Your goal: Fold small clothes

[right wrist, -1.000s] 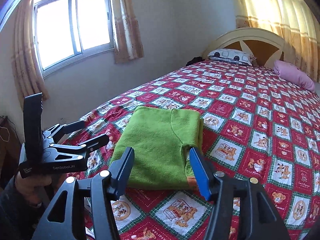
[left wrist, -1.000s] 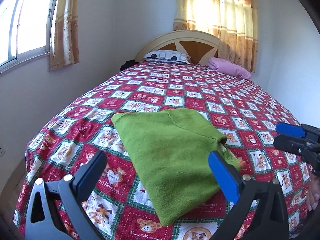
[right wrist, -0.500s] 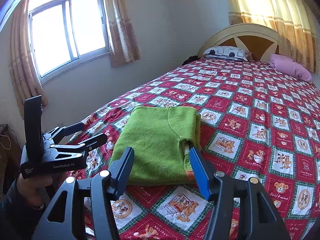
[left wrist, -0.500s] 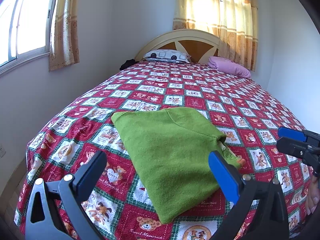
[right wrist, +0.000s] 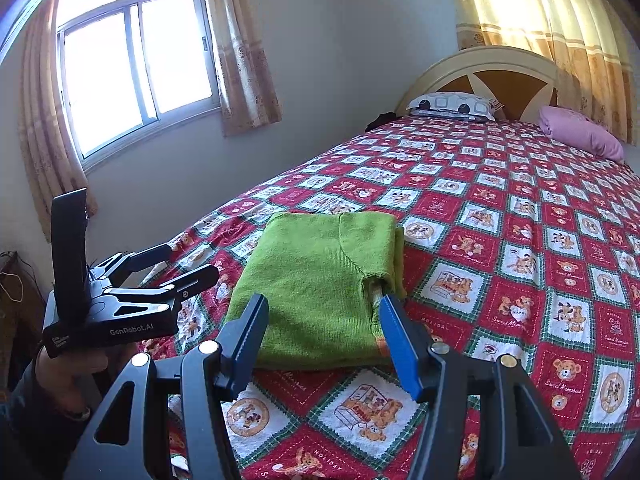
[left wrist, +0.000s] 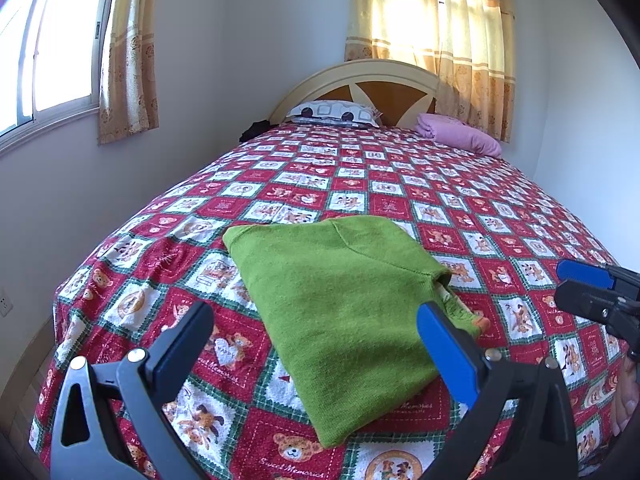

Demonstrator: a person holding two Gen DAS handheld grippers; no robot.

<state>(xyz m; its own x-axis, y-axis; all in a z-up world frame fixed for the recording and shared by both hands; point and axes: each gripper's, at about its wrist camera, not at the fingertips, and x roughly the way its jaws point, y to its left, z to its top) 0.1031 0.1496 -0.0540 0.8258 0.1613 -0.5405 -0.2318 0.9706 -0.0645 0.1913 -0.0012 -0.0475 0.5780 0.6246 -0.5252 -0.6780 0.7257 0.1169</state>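
A green knit garment (left wrist: 340,312) lies folded into a flat rectangle on the red patterned bedspread (left wrist: 360,184), near the foot of the bed. It also shows in the right wrist view (right wrist: 320,280). My left gripper (left wrist: 316,332) is open and empty, held above the garment's near edge. My right gripper (right wrist: 324,336) is open and empty, held above the garment's near edge from the other side. The left gripper shows at the left of the right wrist view (right wrist: 172,264), and the right gripper at the right edge of the left wrist view (left wrist: 576,284).
A patterned pillow (left wrist: 336,114) and a pink pillow (left wrist: 460,134) lie at the headboard (left wrist: 376,84). A wall with a curtained window (right wrist: 136,68) runs along the bed's left side. A dark item (left wrist: 256,130) lies by the pillow.
Both grippers have drawn back slightly from the garment and stayed open. The garment has not moved.
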